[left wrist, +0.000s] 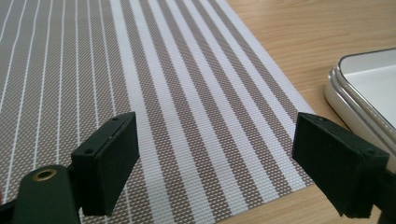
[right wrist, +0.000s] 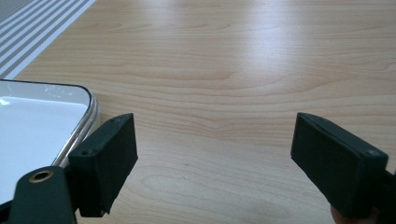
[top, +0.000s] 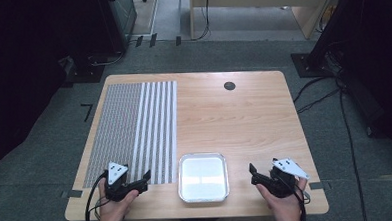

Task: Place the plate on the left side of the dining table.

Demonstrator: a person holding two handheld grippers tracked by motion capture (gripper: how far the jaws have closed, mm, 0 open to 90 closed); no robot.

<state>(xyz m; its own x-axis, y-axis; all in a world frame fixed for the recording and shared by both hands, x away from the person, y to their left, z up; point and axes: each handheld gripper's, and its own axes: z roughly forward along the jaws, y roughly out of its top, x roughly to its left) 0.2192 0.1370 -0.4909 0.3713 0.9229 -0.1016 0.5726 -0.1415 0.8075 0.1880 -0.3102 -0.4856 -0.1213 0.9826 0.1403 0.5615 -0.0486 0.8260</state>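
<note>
A white rectangular tray (top: pixel 203 177) with a metal rim lies empty near the table's front edge, between the two grippers. My left gripper (top: pixel 146 176) rests at the front left over the near end of a striped grey-and-white placemat (top: pixel 134 128), jaws wide apart with nothing between them. In the left gripper view the placemat (left wrist: pixel 154 93) spreads ahead and the tray (left wrist: pixel 369 88) shows at the right. My right gripper (top: pixel 253 172) sits at the front right on bare wood, open and empty. In the right gripper view the tray (right wrist: pixel 37 126) lies at the left.
The wooden table (top: pixel 234 119) has a round black cable hole (top: pixel 229 86) near its far edge. Bare wood stretches across the middle and right of the table. Cables and dark equipment stand on the carpet around it.
</note>
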